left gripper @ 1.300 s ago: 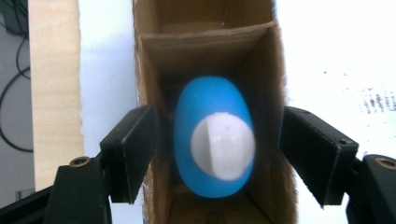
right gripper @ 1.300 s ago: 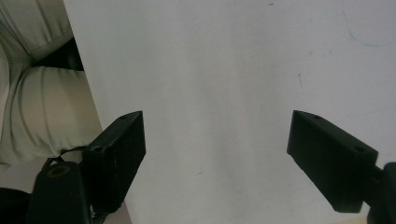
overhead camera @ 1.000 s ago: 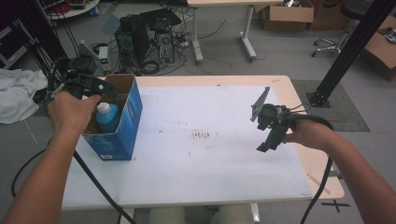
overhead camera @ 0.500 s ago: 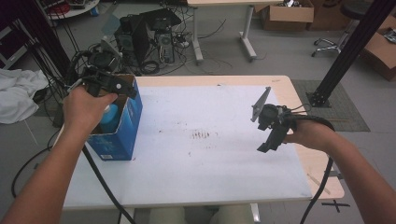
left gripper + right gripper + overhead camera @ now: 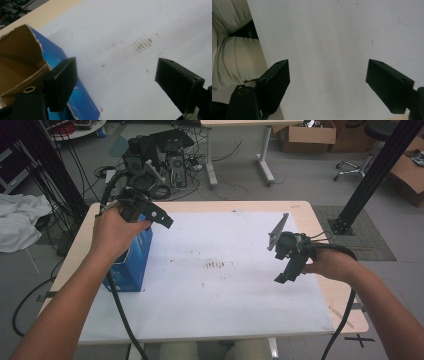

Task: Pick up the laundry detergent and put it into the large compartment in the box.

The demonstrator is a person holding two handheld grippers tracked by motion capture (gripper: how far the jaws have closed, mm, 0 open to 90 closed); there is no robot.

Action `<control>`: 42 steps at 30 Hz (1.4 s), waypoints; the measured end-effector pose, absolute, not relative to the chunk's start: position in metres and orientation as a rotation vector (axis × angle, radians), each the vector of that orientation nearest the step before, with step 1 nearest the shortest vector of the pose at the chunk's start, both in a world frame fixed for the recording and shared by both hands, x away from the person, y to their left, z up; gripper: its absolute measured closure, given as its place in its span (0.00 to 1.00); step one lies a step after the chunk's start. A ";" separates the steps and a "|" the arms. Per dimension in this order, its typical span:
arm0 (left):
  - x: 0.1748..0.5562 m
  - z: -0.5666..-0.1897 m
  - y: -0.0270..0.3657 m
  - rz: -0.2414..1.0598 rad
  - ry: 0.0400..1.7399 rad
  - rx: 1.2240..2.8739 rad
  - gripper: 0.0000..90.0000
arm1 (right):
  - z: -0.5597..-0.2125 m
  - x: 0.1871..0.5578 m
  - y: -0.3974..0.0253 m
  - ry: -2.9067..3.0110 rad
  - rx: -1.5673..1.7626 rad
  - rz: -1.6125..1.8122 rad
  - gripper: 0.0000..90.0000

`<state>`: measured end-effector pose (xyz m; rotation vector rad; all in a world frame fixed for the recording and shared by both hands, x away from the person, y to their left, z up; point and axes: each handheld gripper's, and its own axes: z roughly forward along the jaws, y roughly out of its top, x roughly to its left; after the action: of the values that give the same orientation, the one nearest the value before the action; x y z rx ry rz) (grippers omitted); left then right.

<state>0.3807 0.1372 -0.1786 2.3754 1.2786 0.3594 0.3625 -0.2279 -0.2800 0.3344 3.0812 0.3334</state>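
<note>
I see my left gripper raised above the blue box, jaws spread wide and empty. The box stands open-topped at the table's nine o'clock edge. Over at three o'clock, my right gripper hovers, jaws wide, holding nothing.

Looks like a lab or workshop: computer tower on the floor, loose cables, cardboard boxes.

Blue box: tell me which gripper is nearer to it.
Left. The left gripper is held just above the blue box at the table's left side; the right gripper is far across the white sheet.
</note>
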 end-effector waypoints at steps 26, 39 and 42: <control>0.386 -0.208 0.049 0.231 0.711 2.715 0.22 | -0.280 0.361 -0.225 3.081 0.356 0.341 0.21; 0.385 -0.223 0.025 0.200 0.583 2.778 0.22 | -0.284 0.367 -0.225 3.087 0.366 0.344 0.21; 0.384 -0.226 0.022 0.194 0.573 2.793 0.22 | -0.284 0.366 -0.225 3.087 0.366 0.346 0.21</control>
<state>0.3842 0.0225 -0.2256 2.7930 0.5734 0.1937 0.3659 -0.2250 -0.2840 0.3657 3.0872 0.3464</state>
